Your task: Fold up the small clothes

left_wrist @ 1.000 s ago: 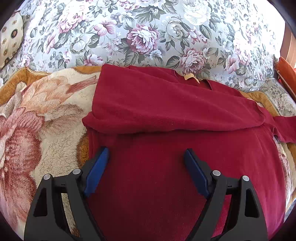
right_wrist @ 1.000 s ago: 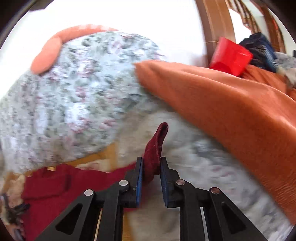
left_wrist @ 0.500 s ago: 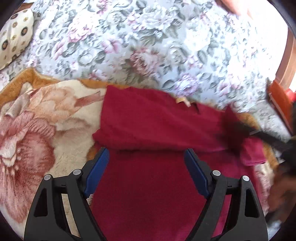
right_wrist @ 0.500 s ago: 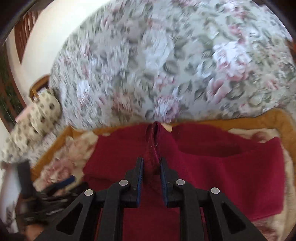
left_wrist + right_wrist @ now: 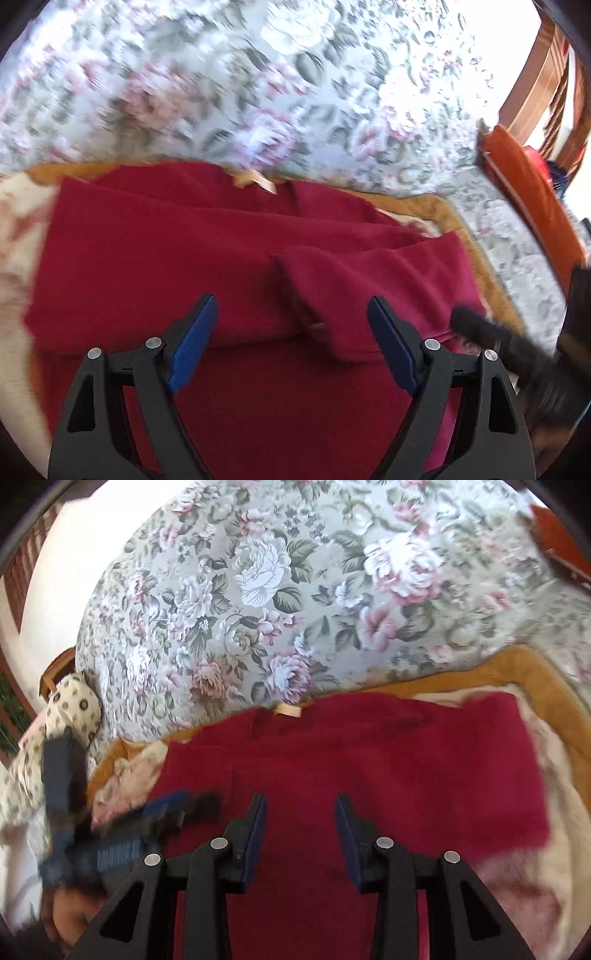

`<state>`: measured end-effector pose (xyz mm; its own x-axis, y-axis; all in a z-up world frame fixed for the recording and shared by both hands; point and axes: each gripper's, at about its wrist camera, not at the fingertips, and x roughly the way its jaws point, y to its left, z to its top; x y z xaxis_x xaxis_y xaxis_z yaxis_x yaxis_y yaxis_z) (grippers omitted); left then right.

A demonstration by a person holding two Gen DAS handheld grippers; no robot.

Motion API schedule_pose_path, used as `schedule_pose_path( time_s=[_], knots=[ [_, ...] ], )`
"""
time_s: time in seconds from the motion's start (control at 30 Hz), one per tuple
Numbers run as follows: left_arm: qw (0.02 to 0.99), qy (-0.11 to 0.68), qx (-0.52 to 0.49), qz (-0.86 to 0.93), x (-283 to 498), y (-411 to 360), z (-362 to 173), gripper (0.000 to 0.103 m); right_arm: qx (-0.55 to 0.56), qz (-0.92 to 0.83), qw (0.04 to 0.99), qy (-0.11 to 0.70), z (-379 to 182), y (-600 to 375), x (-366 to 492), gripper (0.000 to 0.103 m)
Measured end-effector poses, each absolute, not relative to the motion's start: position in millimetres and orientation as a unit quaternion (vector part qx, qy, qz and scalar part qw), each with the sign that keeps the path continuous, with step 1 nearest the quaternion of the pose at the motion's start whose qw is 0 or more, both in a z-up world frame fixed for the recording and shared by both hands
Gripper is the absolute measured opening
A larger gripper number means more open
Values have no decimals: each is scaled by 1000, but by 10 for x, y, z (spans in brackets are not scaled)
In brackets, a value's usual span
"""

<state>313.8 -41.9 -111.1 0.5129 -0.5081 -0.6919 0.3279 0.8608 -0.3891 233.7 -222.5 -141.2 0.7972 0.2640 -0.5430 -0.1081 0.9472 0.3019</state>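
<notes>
On the plush rose-patterned blanket [image 5: 546, 805], against the floral cushion [image 5: 280, 590], lies the red sweater [image 5: 184, 266], its two sleeves folded in across the chest and its neck label [image 5: 290, 709] at the far edge. Both tools hang above its lower half: the left tool [image 5: 291, 343] is spread wide and holds nothing, with the folded right sleeve [image 5: 369, 280] just ahead of its right finger; the right tool [image 5: 301, 830] stands moderately apart, also empty, over the bare body panel. The chief risk, as I judge it, is the sleeve cuff near the middle: it sits loosely on top, and a tool sweeping in low could catch it and drag the fold open. The thick, fuzzy knit may also cling to the blanket, so lifting the hem by one layer only could leave the back panel behind and skew the next fold. The two tools are near each other, and both views are motion-blurred, so a collision is possible.
</notes>
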Motion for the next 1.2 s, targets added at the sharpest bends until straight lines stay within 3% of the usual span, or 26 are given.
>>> schedule_pose_path(
  time_s=[0.13, 0.2, 0.33, 0.43, 0.5, 0.53, 0.6, 0.93, 1.03, 1.2],
  knots=[
    [856, 431, -100, -267, 3083, -627, -1168, 82, 86, 99, 942, 309, -1690, -2125, 2071, 36],
    [864, 415, -93, -270, 3050, -665, -1135, 72, 74, 98, 936, 330, -1806, -2111, 2080, 36],
    [860, 424, -107, -264, 3127, -637, -1172, 40, 94, 103, 929, 343, -1887, -2200, 2159, 37],
    [858, 434, -126, -244, 3201, -585, -1231, 38, 102, 106, 929, 341, -1886, -2233, 2147, 37],
    [857, 439, -131, -235, 3221, -572, -1259, 25, 101, 105, 928, 342, -1888, -2225, 2146, 37],
    [856, 445, -132, -228, 3233, -582, -1271, 12, 100, 104, 928, 343, -1886, -2218, 2147, 37],
    [858, 449, -126, -215, 3220, -595, -1249, 7, 96, 103, 928, 344, -1883, -2201, 2142, 37],
    [910, 317, -162, -211, 3158, -21, -34, 6, 86, 100, 928, 348, -1888, -2168, 2152, 38],
    [917, 307, -174, -187, 3195, 297, 43, 6, 82, 99, 928, 349, -1892, -2158, 2161, 38],
    [918, 339, -162, -123, 3308, 729, -305, 6, 79, 99, 928, 349, -1896, -2154, 2170, 38]
  ],
)
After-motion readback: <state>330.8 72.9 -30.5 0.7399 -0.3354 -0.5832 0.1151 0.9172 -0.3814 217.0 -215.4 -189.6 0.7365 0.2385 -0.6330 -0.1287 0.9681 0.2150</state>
